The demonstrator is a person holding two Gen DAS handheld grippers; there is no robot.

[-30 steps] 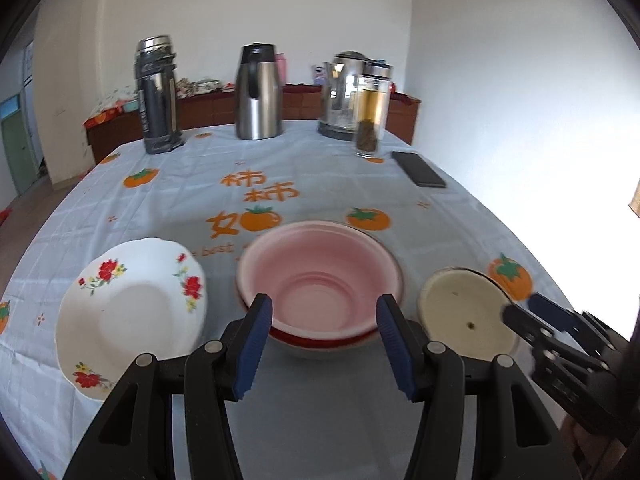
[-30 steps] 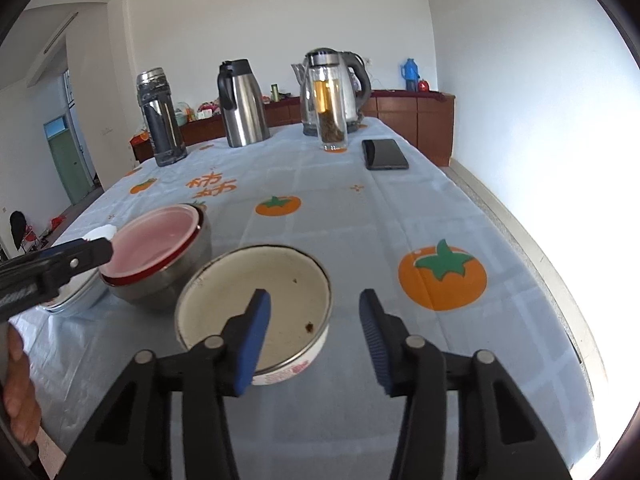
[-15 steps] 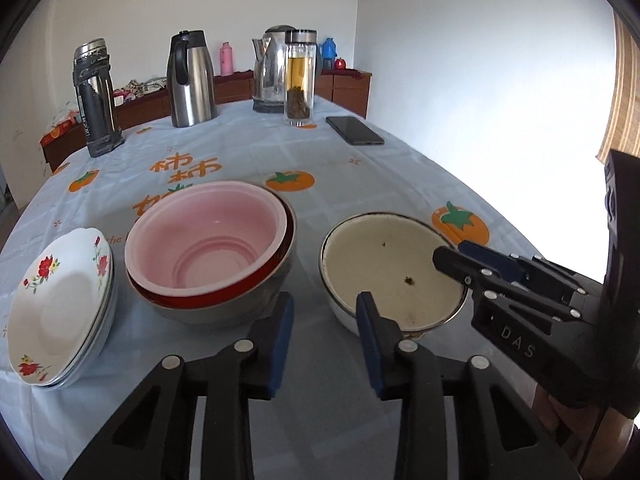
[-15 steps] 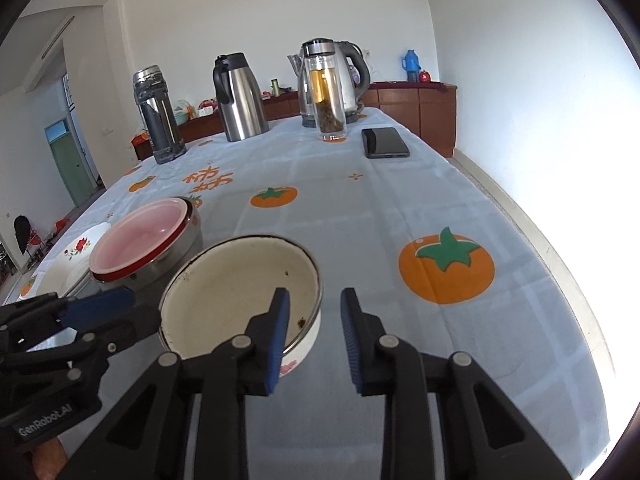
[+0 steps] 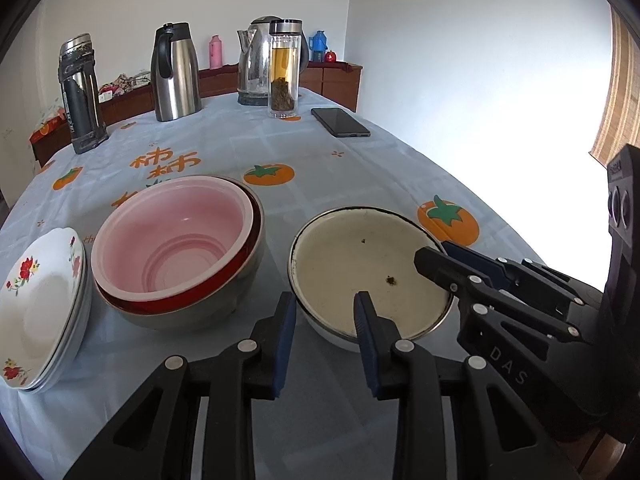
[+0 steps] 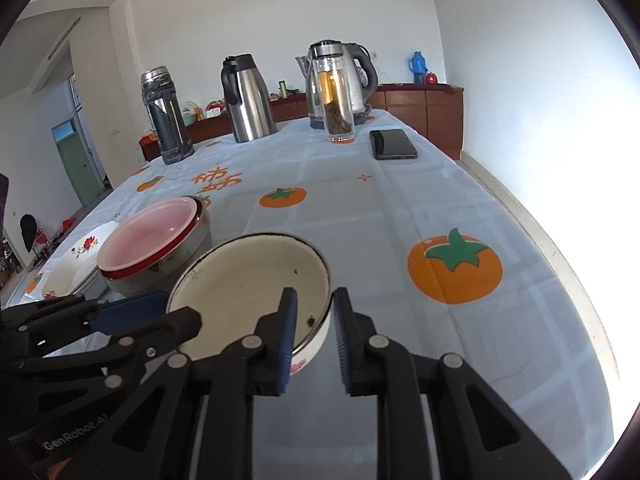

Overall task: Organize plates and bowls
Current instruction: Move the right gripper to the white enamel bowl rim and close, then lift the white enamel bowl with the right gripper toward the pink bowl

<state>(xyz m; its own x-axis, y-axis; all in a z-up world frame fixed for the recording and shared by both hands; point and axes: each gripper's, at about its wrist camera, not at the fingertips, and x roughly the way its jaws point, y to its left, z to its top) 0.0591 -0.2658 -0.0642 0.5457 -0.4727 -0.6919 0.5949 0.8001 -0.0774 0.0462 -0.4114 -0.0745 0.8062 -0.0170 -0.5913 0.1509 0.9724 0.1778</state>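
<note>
bowl: the cream enamel bowl with the dark metal rim (image 5: 370, 270) sits on the tablecloth, just right of the pink plastic bowl stack (image 5: 176, 236)
right gripper (image 6: 314, 330): your jaws have just been closing and are clamped on the bowl's near rim
left gripper (image 5: 326, 336): your jaws have just been closing astride the opposite rim; i cannot tell if the pads bite yet
advice: seat both grips, then lift level so the bowl doesn't tip

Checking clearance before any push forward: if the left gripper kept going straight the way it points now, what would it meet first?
The left gripper already straddles the near rim of the cream enamel bowl, so it would probably meet that wall first.
</note>
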